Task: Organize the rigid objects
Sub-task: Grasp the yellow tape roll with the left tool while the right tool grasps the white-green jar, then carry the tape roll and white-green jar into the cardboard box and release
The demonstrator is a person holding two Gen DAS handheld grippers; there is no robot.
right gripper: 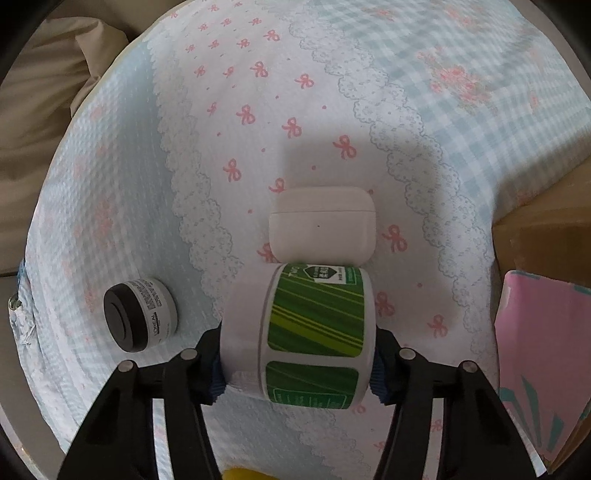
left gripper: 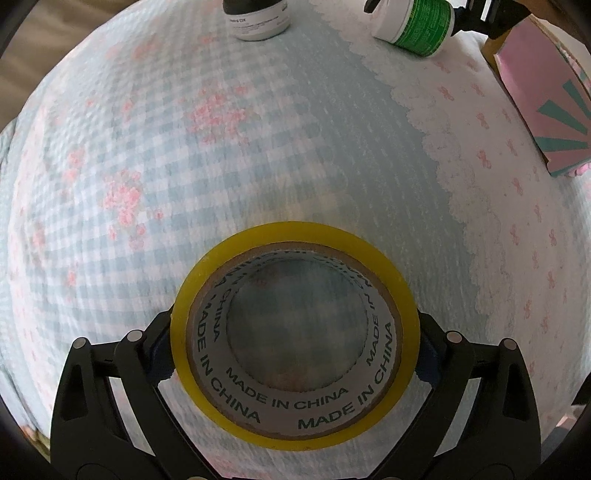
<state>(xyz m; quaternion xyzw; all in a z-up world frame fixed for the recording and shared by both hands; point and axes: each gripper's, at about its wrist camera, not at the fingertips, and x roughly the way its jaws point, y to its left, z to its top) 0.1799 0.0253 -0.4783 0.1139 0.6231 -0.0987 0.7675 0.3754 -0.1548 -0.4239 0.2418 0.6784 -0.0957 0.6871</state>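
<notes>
My left gripper point(left gripper: 295, 343) is shut on a yellow tape roll point(left gripper: 295, 417) with a "MADE IN CHINA" core, held over the bedsheet. My right gripper point(right gripper: 297, 354) is shut on a white bottle with a green label point(right gripper: 314, 321), held sideways; the bottle also shows at the top of the left wrist view point(left gripper: 413, 22). A white earbud case point(right gripper: 321, 225) lies on the sheet just beyond the bottle. A small white jar with a black lid point(right gripper: 140, 317) lies to the left; it also shows in the left wrist view point(left gripper: 258, 18).
A blue-and-white bedsheet point(left gripper: 258, 147) with pink bows covers the surface. A pink box with teal rays point(right gripper: 539, 350) sits at the right, also in the left wrist view point(left gripper: 546, 99). A cardboard box point(right gripper: 546, 229) stands behind it. Beige bedding point(right gripper: 44, 92) lies far left.
</notes>
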